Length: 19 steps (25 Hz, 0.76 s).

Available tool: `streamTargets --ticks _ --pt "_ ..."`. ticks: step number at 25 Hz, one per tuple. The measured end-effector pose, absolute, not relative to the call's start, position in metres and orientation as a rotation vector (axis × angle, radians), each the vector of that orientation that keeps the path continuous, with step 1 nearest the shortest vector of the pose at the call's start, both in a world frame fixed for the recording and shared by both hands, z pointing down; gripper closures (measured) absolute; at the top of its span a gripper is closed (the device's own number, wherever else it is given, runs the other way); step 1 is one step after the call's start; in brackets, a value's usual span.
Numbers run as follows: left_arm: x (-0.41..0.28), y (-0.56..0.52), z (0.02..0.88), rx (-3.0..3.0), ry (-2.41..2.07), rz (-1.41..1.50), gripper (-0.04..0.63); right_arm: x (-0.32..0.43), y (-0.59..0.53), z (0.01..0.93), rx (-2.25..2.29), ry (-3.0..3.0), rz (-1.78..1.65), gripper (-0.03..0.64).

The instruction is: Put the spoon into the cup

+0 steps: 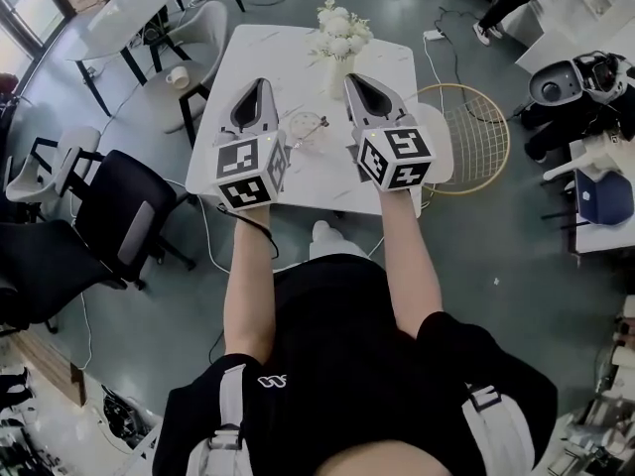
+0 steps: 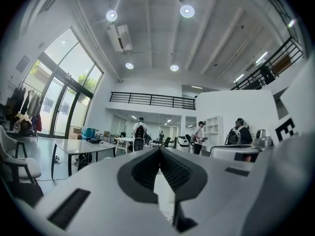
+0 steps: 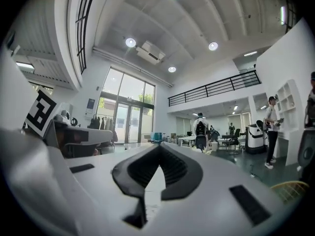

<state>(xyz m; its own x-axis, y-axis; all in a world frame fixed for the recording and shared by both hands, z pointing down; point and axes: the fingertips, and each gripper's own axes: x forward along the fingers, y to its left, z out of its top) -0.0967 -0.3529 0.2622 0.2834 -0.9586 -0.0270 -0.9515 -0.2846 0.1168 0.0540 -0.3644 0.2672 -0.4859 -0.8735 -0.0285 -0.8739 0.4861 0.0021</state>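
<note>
A clear glass cup stands on the white table, between my two grippers in the head view. A thin spoon handle seems to lean out of it to the right; it is too small to be sure. My left gripper is held level over the table's near edge, left of the cup, jaws shut on nothing. My right gripper is level on the cup's right, also shut and empty. Both gripper views look out across the room, above the table.
A vase of white flowers stands at the table's far side, just beyond the right gripper. A round gold wire frame sits to the table's right. A black office chair is at the left. People stand far off.
</note>
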Motion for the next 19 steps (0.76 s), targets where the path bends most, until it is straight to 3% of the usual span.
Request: streamTargets --ticks 19 --pt "-0.08 -0.356 0.293 2.46 -1.724 -0.112 0.578 0.06 -0.359 0.286 -1.629 2.732 0.009 0.609"
